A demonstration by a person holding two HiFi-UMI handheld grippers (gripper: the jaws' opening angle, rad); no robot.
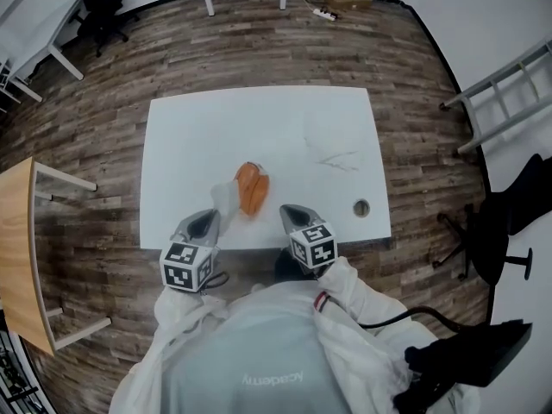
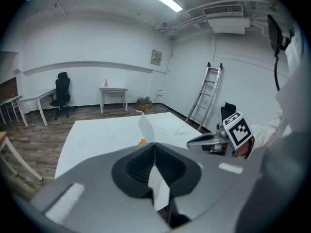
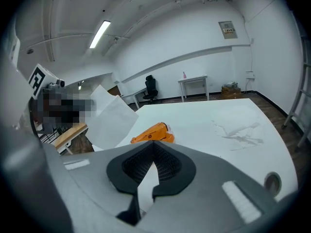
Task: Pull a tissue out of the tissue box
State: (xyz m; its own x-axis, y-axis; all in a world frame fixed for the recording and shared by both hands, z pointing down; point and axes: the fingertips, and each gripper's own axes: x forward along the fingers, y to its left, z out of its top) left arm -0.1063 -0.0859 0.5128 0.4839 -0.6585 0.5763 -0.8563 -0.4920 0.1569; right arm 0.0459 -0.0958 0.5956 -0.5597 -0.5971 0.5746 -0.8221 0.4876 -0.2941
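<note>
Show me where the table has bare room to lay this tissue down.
The whole far half of the table is bare, as is the left side beside the orange tissue pack. The near edge is crowded: pack, held tissue, left gripper and right gripper.

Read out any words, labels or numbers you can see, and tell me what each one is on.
"academy", upside down in the head view, probably: the person's grey top.
Wall sign: too small to read.
Orange tissue pack: dark print, too blurred to read.
</note>
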